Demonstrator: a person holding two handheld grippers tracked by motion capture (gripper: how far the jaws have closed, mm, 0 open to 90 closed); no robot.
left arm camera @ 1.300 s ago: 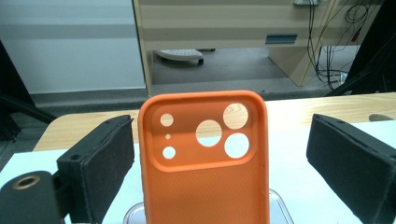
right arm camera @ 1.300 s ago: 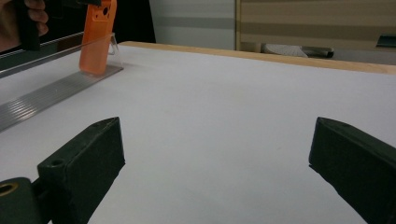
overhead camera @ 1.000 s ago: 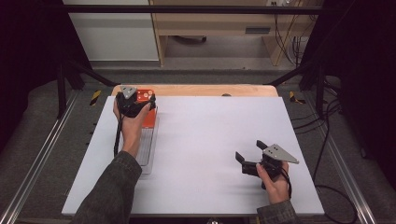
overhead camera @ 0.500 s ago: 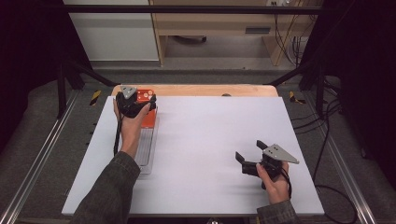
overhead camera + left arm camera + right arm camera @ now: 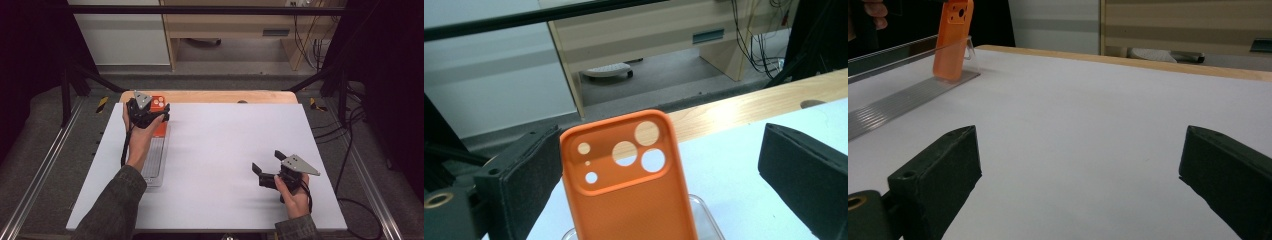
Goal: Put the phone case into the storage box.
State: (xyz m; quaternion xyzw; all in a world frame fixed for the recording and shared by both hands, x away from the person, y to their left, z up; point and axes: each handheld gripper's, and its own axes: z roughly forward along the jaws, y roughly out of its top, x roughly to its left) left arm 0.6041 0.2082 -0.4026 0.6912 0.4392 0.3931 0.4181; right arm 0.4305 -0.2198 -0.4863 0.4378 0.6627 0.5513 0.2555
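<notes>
Almost nothing has changed over the last second: the left hand-held gripper [image 5: 159,111] is still poised at the orange phone case [image 5: 158,116] in the upper left of the high view, jaws spread to either side and not closed, so a grasp is judged pending. The case stands upright in a clear stand [image 5: 704,210], camera cut-outs uppermost. At lower right, the right hand-held gripper [image 5: 266,166] has barely shifted, open over the white counter [image 5: 225,150].

Orange phone case [image 5: 626,192], camera cutouts up top, upright in clear stand [image 5: 969,54], table's far-left edge
</notes>
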